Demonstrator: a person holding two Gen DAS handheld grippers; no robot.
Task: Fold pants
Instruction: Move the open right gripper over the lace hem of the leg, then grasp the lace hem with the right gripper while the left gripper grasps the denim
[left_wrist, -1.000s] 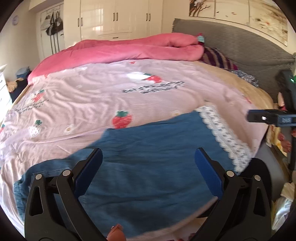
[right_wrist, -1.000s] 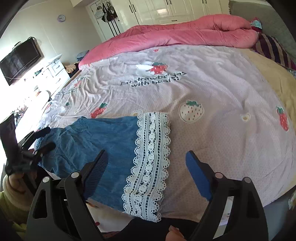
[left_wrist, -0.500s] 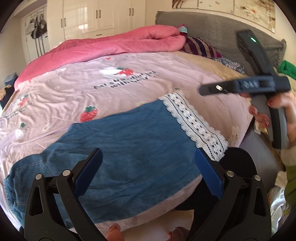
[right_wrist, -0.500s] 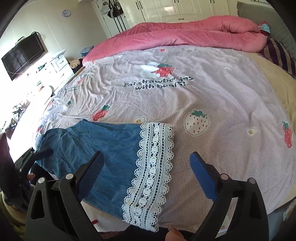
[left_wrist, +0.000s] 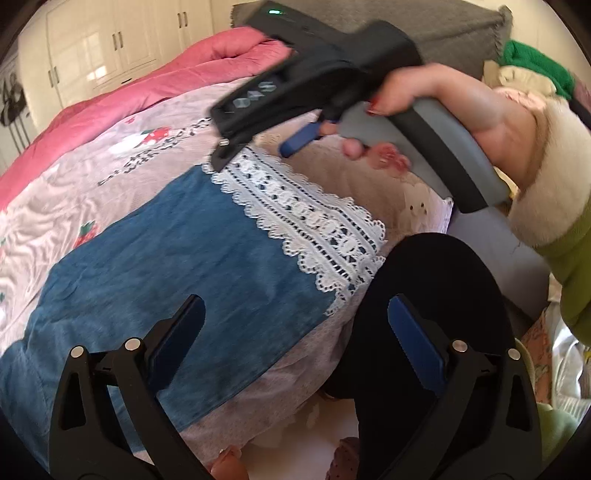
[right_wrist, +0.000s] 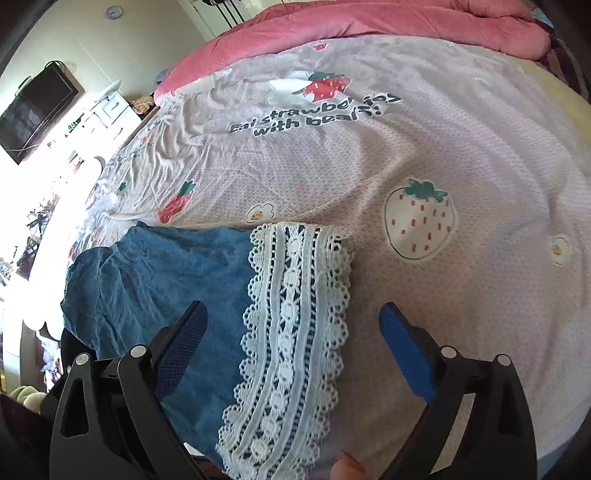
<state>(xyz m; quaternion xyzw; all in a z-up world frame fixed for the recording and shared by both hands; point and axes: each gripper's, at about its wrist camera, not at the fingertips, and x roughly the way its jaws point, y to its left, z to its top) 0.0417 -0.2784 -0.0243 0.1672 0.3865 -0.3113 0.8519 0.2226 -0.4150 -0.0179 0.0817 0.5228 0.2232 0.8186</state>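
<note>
The blue denim pants lie flat on the pink strawberry-print bedsheet, near the bed's edge closest to me. Their white lace hem runs as a broad band across the leg end; from my right wrist camera it lies straight ahead, between and just beyond my fingers. The denim spreads away to the left of that gripper, with the waist end rumpled at the far left.

My right gripper hangs just above the lace hem with its blue-padded fingers spread wide, clamping nothing. Whether the pads touch the cloth I cannot tell.

My left gripper is likewise wide apart and holds nothing. Its left finger hovers over the denim; its right finger is over a black shape past the edge of the bed. From this camera the lace hem lies ahead and to the right, and my right hand shows beyond it, wrapped around the grey handle of the other gripper, whose black body points down toward the far corner of the lace.

Beyond the pants a rolled pink duvet lies across the far side of the bed. A grey headboard stands to the right, and white wardrobes line the back wall.
</note>
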